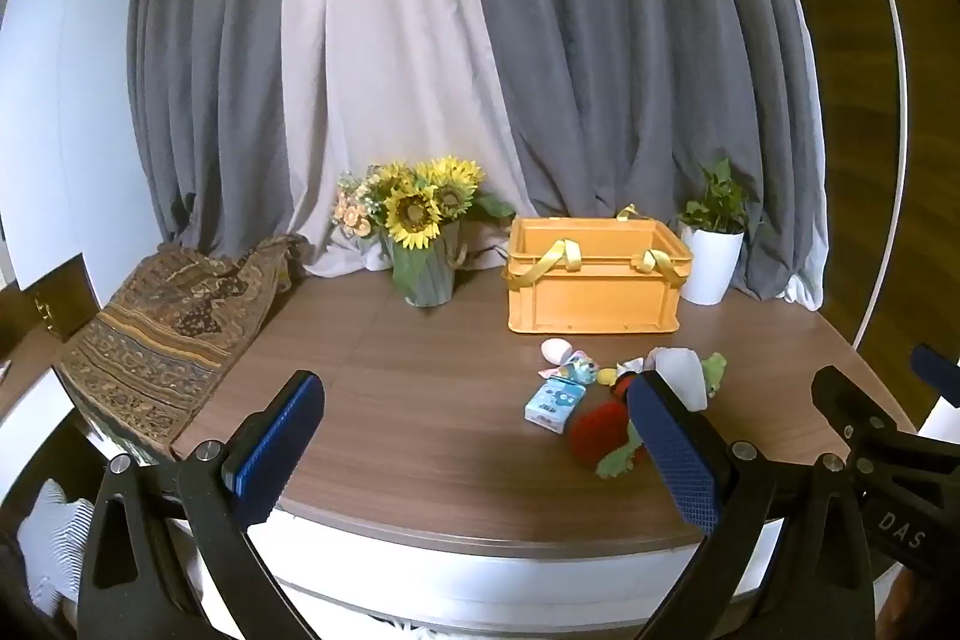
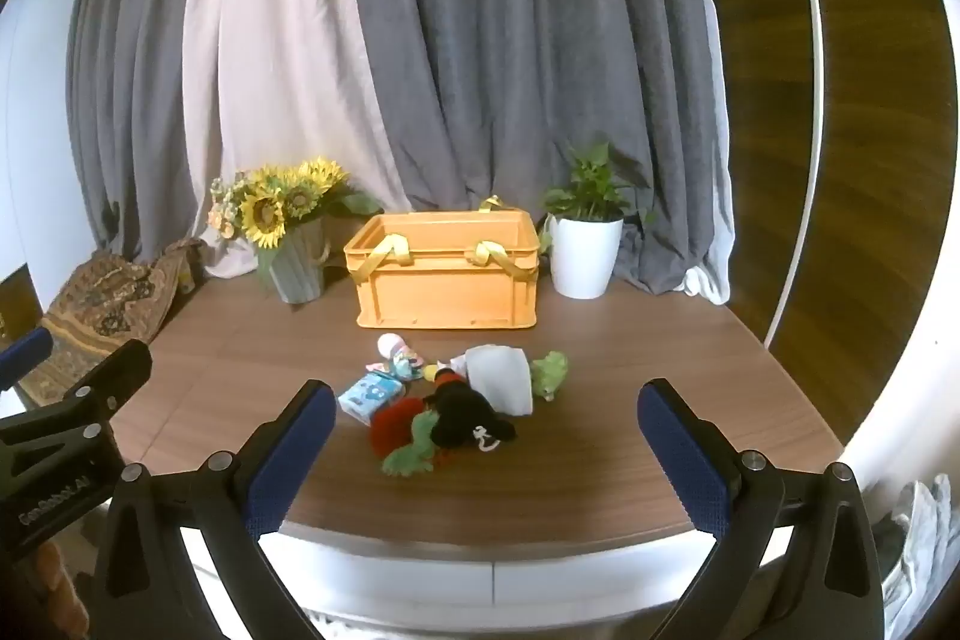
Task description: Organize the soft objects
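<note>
- Left wrist view: the left gripper [image 1: 474,451] gapes wide with nothing in it, over the table's [image 1: 420,400] front edge. The soft toys [image 1: 600,430] lie heaped just ahead of the orange crate [image 1: 594,280], near the right edge.
- Right wrist view: the right gripper [image 2: 486,451] is spread wide and bare too, the heap [image 2: 456,412] beyond its 2 fingertips. Risk: tangled toys may drag neighbours off the edge.

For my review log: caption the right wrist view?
Open right tool before soft toys near an orange crate.
</note>
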Demonstrator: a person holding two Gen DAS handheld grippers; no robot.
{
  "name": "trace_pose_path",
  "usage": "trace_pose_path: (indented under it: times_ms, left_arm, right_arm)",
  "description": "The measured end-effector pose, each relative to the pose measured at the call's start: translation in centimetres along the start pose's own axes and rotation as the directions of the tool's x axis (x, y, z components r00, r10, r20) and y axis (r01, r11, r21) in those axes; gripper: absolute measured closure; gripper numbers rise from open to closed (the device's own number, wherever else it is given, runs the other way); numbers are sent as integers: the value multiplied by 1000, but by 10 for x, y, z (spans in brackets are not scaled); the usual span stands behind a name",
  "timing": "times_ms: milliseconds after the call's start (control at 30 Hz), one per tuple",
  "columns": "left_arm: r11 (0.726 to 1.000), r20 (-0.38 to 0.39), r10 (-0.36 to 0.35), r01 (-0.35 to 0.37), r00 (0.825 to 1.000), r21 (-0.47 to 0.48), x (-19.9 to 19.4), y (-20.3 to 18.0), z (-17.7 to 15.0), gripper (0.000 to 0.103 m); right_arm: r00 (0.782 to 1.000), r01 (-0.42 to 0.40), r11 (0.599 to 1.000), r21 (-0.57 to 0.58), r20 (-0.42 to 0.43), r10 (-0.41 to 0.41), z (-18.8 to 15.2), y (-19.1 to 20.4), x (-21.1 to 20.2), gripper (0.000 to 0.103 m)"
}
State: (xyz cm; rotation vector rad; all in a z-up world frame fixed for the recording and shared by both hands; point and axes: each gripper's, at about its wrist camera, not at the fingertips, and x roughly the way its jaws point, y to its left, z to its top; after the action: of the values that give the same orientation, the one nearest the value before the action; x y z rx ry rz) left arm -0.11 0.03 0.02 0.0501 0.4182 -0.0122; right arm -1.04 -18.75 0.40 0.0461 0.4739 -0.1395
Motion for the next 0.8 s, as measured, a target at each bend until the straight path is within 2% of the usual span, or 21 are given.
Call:
trace_pose_path:
  times_ms: [233,267,567,800]
  left_arm:
    - [1000,-5,-30,30,1000,-9,1,4,-1,0]
    - [1000,9,-4,4,1000,2,-6,8,8,0]
    - [1000,17,-11,11,1000,6,-14,8,27,0]
    - [1000,37,1,-1,999,11,-12,3,27,0]
  right_arm:
    - [1000,-2,1000,-8,2,2,0,-1,-2,1]
    - [1000,-4,1000,-7,3,4,0,-1,-2,1]
    - [1000,-5,1000,4,15,5,1,0,-3,1]
    - [1000,-13,1000,12,17,13,-1,-2,-3,1]
